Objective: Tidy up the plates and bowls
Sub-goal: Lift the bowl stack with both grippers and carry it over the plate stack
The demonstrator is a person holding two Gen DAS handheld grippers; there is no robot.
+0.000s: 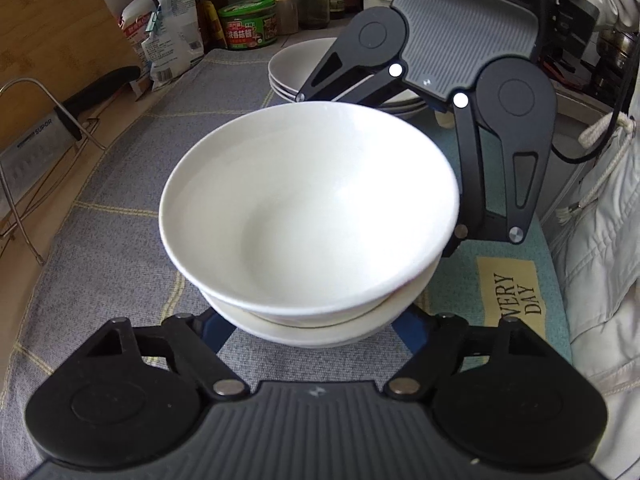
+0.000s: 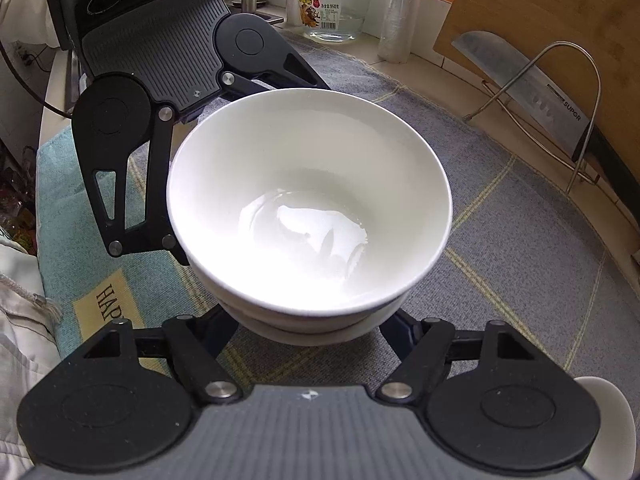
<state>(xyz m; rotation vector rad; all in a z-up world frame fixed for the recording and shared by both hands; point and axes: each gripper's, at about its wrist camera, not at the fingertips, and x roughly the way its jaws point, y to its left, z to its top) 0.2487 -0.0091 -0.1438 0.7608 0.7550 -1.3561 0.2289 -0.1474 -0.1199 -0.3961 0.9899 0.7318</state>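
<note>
On the grey checked cloth [image 1: 120,240] in front of me sits a short stack of white bowls [image 1: 308,216], the top bowl nested in the one beneath. I have both tools around that stack from opposite sides. My left gripper [image 1: 308,332] reaches under the near rim of the stack, its blue-tipped fingers [image 1: 216,332] straddling the lower bowl; the bowl hides the tips, so I cannot tell whether they press on it. My right gripper [image 2: 308,332] comes from the other side and its fingers [image 2: 400,330] also flank the lower bowl at its base. Contact looks likely there, but the rim covers it, so that grip is unclear too. Both sets of jaws stand at a middling width, about as wide as the bowl's foot. Behind the stack, near the jars [image 1: 248,24], a separate pile of shallow plates [image 1: 296,68] rests on the cloth. A cleaver [image 2: 532,88] leans in a wire rack [image 2: 576,120] against a wooden board [image 2: 560,12] beside the cloth.
</note>
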